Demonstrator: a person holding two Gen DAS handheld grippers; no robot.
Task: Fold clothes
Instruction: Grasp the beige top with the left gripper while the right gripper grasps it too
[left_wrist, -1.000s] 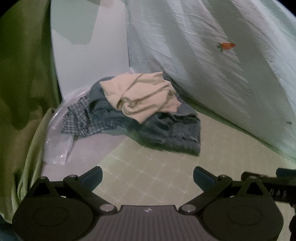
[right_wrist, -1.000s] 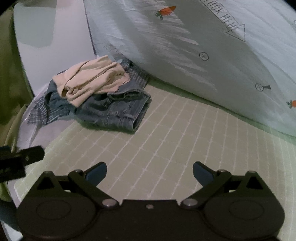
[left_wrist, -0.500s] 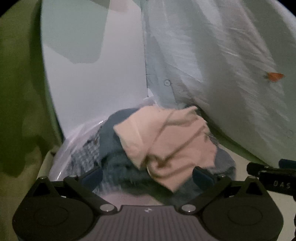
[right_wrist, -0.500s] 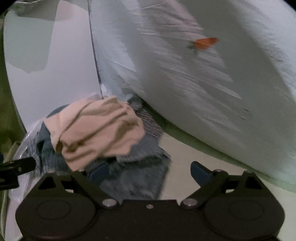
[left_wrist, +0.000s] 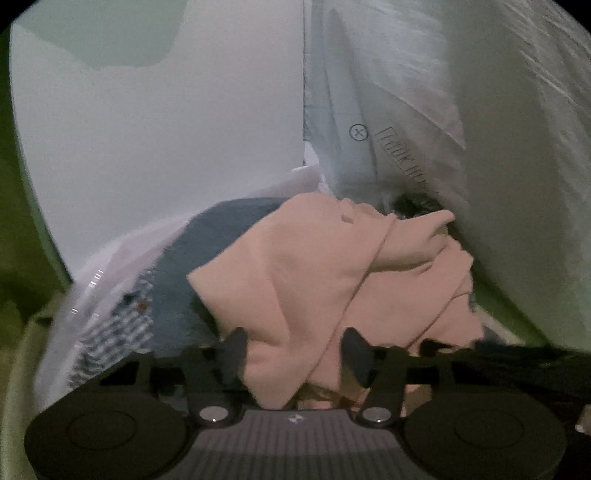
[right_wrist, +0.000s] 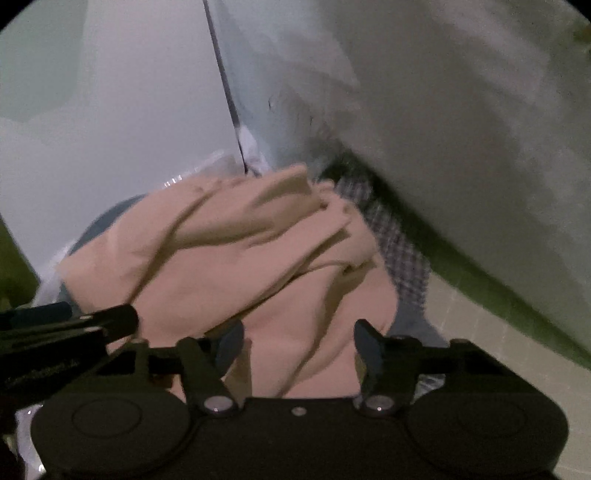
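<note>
A crumpled beige garment (left_wrist: 332, 266) tops a pile of clothes and fills the middle of both wrist views. My left gripper (left_wrist: 295, 350) is at its near left part. The jaws are closing with a fold of beige cloth between them, and no firm pinch shows. My right gripper (right_wrist: 299, 343) is closing the same way over the beige garment (right_wrist: 229, 240) further right. Under it lie blue denim (left_wrist: 221, 236) and a checked shirt (right_wrist: 399, 243). The left gripper's side (right_wrist: 66, 332) shows in the right wrist view.
A clear plastic bag (left_wrist: 122, 251) lies under the pile's left edge. A pale printed sheet (left_wrist: 480, 147) rises close behind and to the right. A white wall (left_wrist: 166, 147) stands at the back left. A green gridded mat (right_wrist: 480, 332) lies to the right.
Both grippers have moved forward across the mat to the pile, which now fills the views. Their jaws have narrowed from wide open to about half, with beige cloth now between them.
</note>
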